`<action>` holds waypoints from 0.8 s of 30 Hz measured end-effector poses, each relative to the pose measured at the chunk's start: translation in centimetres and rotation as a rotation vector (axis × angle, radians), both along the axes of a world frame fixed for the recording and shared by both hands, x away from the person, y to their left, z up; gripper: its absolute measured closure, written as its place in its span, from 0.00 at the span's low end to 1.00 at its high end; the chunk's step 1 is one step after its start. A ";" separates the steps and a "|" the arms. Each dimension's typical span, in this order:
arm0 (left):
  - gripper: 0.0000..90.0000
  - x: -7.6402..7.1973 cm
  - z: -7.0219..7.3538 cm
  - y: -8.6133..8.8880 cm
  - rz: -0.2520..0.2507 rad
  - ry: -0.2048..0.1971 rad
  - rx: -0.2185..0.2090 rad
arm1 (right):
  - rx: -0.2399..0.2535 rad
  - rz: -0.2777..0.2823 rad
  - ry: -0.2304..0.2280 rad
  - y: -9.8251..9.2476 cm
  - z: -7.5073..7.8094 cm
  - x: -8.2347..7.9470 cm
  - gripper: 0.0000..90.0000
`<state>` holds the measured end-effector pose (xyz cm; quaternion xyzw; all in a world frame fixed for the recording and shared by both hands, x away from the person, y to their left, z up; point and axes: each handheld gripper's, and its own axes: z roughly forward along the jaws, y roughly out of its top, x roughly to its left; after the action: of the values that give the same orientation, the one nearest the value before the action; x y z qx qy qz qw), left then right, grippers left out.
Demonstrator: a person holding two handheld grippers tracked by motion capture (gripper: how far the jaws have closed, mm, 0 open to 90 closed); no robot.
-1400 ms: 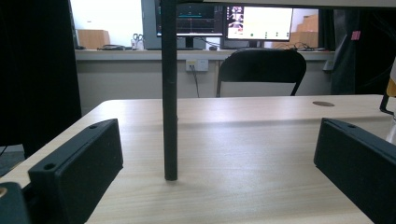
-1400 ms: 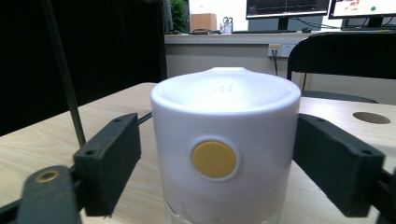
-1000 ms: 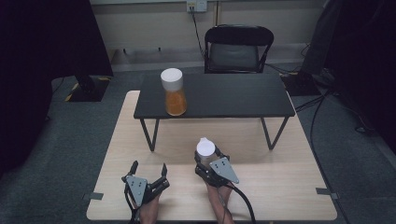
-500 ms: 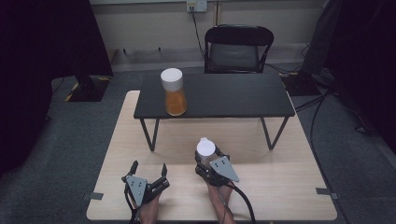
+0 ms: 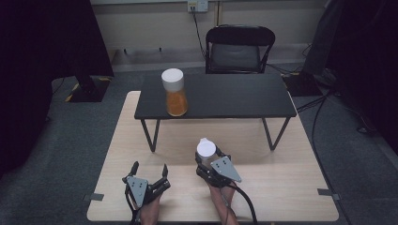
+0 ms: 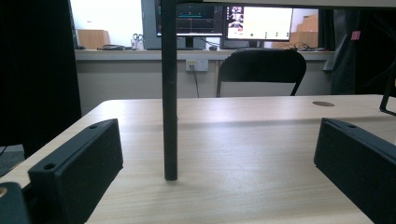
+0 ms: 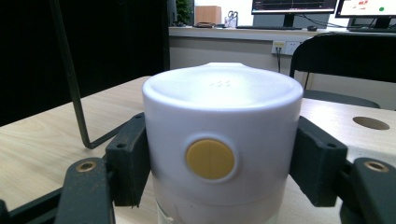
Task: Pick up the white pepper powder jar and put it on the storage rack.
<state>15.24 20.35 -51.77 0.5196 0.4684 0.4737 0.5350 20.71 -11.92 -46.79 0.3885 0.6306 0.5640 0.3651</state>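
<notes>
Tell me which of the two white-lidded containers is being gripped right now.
The near container on the light wooden table, clamped by the right gripper. The other jar, holding orange contents, stands alone on the black table.

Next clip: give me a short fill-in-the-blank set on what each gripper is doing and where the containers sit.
1. The right gripper is shut on a container with a ____ lid.
2. The button on that lid is ____.
3. The left gripper has its fingers ____, with nothing between them.
4. The jar of orange contents stands on the ____ table.

Missing words: white; yellow; open; black
</notes>
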 end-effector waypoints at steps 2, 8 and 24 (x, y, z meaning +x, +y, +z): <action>0.01 0.0 0.0 0.0 0.000 0.000 0.000 | -0.004 0.003 -0.001 0.0 0.1 -0.1 0.33; 0.00 0.0 0.0 0.0 0.000 0.000 0.000 | -0.005 0.015 0.003 -0.3 0.4 -0.2 0.33; 0.00 0.0 0.0 0.0 0.000 0.000 0.000 | -0.010 0.061 -0.003 -1.4 2.1 -0.5 0.33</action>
<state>15.24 20.35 -51.77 0.5194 0.4685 0.4736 0.5351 20.18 -13.30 -44.70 0.3663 0.6446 0.5722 0.3506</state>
